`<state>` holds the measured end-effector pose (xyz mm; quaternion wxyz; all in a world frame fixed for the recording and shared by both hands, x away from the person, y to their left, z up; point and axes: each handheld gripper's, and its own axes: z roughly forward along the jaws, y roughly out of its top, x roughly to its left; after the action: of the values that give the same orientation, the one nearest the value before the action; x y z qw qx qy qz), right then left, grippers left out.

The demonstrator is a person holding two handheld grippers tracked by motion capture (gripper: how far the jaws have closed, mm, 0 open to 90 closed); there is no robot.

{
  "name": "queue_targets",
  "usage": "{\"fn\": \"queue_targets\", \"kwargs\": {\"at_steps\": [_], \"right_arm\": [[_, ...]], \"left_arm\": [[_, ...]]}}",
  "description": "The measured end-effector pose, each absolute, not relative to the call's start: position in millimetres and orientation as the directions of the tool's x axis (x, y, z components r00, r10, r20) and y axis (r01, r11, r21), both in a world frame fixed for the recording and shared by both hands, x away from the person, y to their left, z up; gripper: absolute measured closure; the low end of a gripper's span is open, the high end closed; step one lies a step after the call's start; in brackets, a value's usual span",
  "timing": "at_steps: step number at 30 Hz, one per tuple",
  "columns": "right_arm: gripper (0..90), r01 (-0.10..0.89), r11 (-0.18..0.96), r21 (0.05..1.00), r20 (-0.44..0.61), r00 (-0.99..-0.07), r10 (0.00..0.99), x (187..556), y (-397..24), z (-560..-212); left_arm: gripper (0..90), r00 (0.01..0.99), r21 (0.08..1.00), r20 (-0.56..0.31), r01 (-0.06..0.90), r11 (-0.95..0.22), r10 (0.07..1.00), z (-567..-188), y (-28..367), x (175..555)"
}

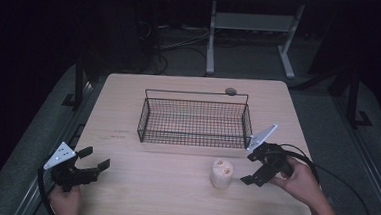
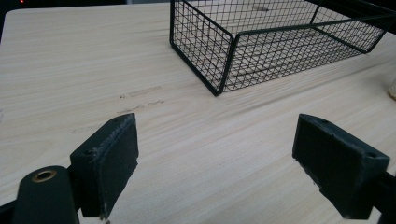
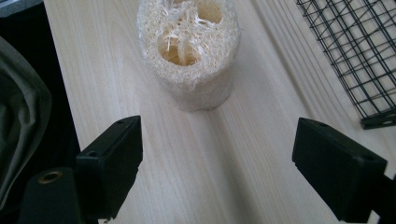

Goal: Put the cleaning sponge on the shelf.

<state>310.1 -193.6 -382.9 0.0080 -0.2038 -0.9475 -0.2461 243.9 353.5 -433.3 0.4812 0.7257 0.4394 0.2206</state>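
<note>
1. Near left corner of the pale wood-grain table (image 1: 173, 191): black two-jaw left gripper (image 1: 96, 161) with its grey three-cornered plate on top, held in the person's left hand (image 1: 65, 200) at the near edge. Jaws spread wide, nothing between them, pointing right and slightly far. Seen along its own jaws in the left gripper view, left gripper (image 2: 215, 154) released over bare tabletop, both black pads clear of the wood grain.

2. Middle of the table, towards the far side: shallow rectangular black wire-mesh basket (image 1: 143, 117) with a thin raised handle bar along its far side. Nothing discernible inside. In the left gripper view, near corner of the basket (image 2: 219, 70) ahead of the jaws and well apart from them.

3. Far edge, just behind the basket's handle: small round grey disc (image 1: 230, 91), lying flat.

4. Near side, right of centre: short pale beige cylinder of fibrous loofah sponge (image 1: 222, 173), standing upright on the table, hollow channels open at its top. Placed near of the basket's right end, apart from it.

5. Just right of the loofah: black two-jaw right gripper (image 1: 254, 169), held in the person's right hand (image 1: 299, 182), cable looping to the right. Jaws wide apart and aimed at the loofah. In the right gripper view, right gripper (image 3: 217, 158) released, loofah (image 3: 189, 51) ahead of the pads, untouched, basket corner at upper right.
</note>
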Motion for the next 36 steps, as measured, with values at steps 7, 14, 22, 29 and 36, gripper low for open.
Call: {"fn": "queue_targets", "kwargs": {"at_steps": [7,14,22,29,36], "right_arm": [[15.6,0.378,0.804,0.460,0.121,-0.923,0.365,312.7,-184.3,-384.2],[15.6,0.363,0.807,0.465,0.125,-0.930,0.347,314.2,-176.1,-384.5],[15.6,0.346,0.818,0.460,0.121,-0.937,0.329,316.1,-167.0,-386.0],[15.6,0.335,0.827,0.452,0.121,-0.941,0.315,318.1,-158.9,-385.9],[15.7,0.315,0.837,0.447,0.117,-0.948,0.294,319.9,-148.5,-383.8]], "left_arm": [[13.8,0.517,0.892,-0.104,0.426,-0.150,0.849,-433.2,353.4,243.9],[13.8,0.516,0.894,-0.107,0.424,-0.145,0.850,-433.1,353.9,243.8],[13.8,0.516,0.893,-0.109,0.426,-0.144,0.850,-433.2,354.0,243.8],[13.8,0.515,0.893,-0.107,0.425,-0.145,0.850,-433.0,354.6,243.7],[13.8,0.515,0.894,-0.109,0.425,-0.142,0.850,-433.1,354.7,243.8]]}}
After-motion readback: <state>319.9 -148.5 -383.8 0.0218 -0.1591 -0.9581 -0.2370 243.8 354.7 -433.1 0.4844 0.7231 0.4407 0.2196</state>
